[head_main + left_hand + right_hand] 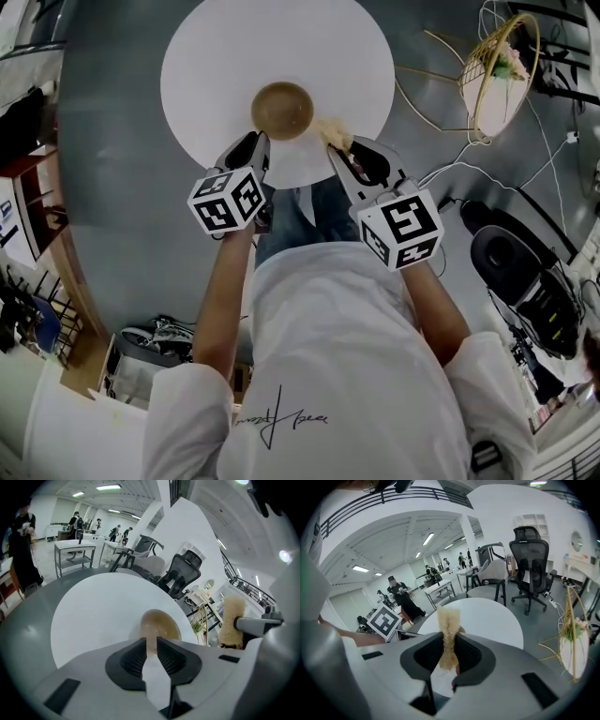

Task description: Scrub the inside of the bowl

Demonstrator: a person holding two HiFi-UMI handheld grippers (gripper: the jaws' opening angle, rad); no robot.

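Fingers of the left gripper stand slightly spread, with a narrow gap between the ribbed pads. Through that gap the near rim of the bowl shows right at the tips, though I cannot tell whether either pad touches it. From the head view the left gripper sits at the bowl's lower left edge, pointing down at a slant.

On the right gripper the fingers pinch a tan, fibrous scrub pad, which stands upright between them with its frayed top sticking out past the tips. In the head view the right gripper carries the scrub pad just beside the bowl's lower right rim, outside the bowl.

The bowl is brown, upright and open side up. It rests on a round white bench, on the half nearer the person. The left gripper view also catches the scrub pad off to the right.

Beyond the bench lie a grey floor, a wicker basket and a black office chair.
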